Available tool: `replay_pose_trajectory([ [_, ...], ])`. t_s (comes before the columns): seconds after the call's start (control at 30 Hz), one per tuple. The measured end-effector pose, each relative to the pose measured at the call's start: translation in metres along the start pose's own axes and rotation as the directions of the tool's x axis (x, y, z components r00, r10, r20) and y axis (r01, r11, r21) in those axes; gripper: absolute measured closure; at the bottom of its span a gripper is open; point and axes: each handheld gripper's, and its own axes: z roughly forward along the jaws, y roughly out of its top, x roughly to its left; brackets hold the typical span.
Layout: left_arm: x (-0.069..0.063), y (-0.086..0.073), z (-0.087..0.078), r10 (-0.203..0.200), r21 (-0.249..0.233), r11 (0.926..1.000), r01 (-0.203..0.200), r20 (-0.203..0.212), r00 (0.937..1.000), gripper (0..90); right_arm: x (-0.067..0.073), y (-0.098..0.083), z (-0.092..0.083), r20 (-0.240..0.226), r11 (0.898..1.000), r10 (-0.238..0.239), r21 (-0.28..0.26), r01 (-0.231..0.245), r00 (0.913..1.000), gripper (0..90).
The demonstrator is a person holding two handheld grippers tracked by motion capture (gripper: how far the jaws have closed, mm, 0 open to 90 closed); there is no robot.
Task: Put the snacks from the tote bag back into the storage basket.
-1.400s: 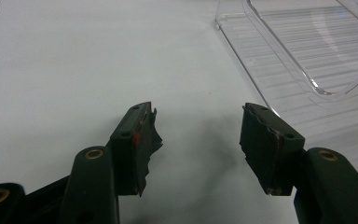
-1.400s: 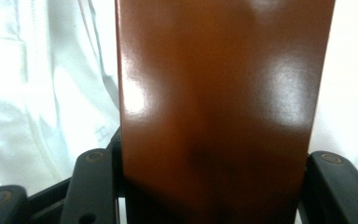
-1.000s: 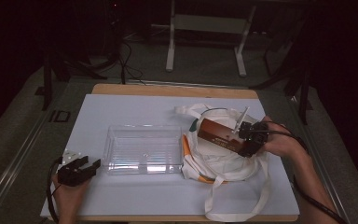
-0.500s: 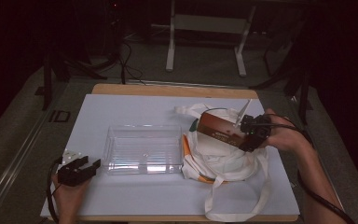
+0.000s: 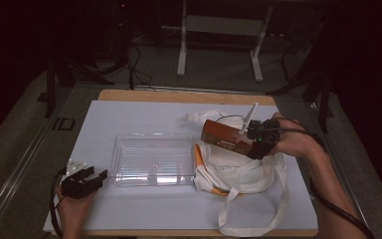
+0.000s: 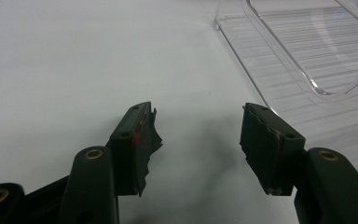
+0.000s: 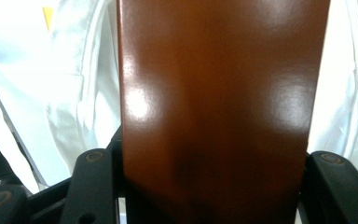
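Since a second ago the right tool (image 5: 251,144) has lifted the brown box (image 5: 226,140) higher above the white cloth bag (image 5: 238,167) and carried it a little toward twelve o'clock on the desk (image 5: 144,112); the left tool (image 5: 82,181) has kept its place.

In the high view the box hangs clear of the bag, tilted, with its far end pointing toward nine o'clock from the right hand (image 5: 291,142). The right tool holds it by the end nearest the hand, so nearly the whole box runs out ahead of the jaws. In the right gripper view the glossy brown box (image 7: 219,102) rises straight up from between the two black jaws, which press on its two long sides, about half closed around its width. White folds of the bag (image 7: 74,93) show on both sides behind it.

A clear plastic tray (image 5: 151,159) lies flat at the middle of the desk, at nine o'clock from the box, its right edge just beside the bag with its orange trim.

At the desk's seven o'clock corner the left tool rests low, jaws wide apart and holding nothing. In the left gripper view bare white desk (image 6: 74,70) lies between them, and a corner of the tray (image 6: 307,60) sits at two o'clock from the tips.
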Motion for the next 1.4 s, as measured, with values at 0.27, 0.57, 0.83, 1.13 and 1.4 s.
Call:
replay_pose_trajectory([
  [0.27, 0.0, 0.0, 0.0, -0.001, 0.002, 1.0, 0.001, 0.002, 1.0, 44.2, 0.004, 0.016, 0.002, -0.008, 0.999, -0.032, -0.008, 0.032, 0.9994, 43.1],
  [0.57, 0.001, 0.0, 0.0, -0.001, 0.004, 1.0, 0.001, 0.005, 1.0, 44.1, 0.01, 0.035, 0.001, -0.011, 0.997, -0.068, -0.023, 0.068, 0.9976, 43.1],
  [0.83, 0.0, 0.0, 0.0, -0.004, 0.002, 1.0, 0.004, 0.005, 1.0, 44.1, 0.014, 0.049, 0.001, -0.015, 0.995, -0.092, -0.034, 0.091, 0.9957, 43.1],
  [1.13, 0.0, 0.0, 0.0, -0.005, 0.002, 1.0, 0.005, 0.006, 1.0, 44.1, 0.02, 0.063, 0.006, -0.02, 0.992, -0.123, -0.04, 0.122, 0.9922, 43.1],
  [1.4, 0.0, 0.0, 0.0, -0.003, 0.002, 1.0, 0.003, 0.007, 1.0, 44.1, 0.024, 0.074, 0.008, -0.026, 0.988, -0.147, -0.042, 0.146, 0.9888, 43.1],
])
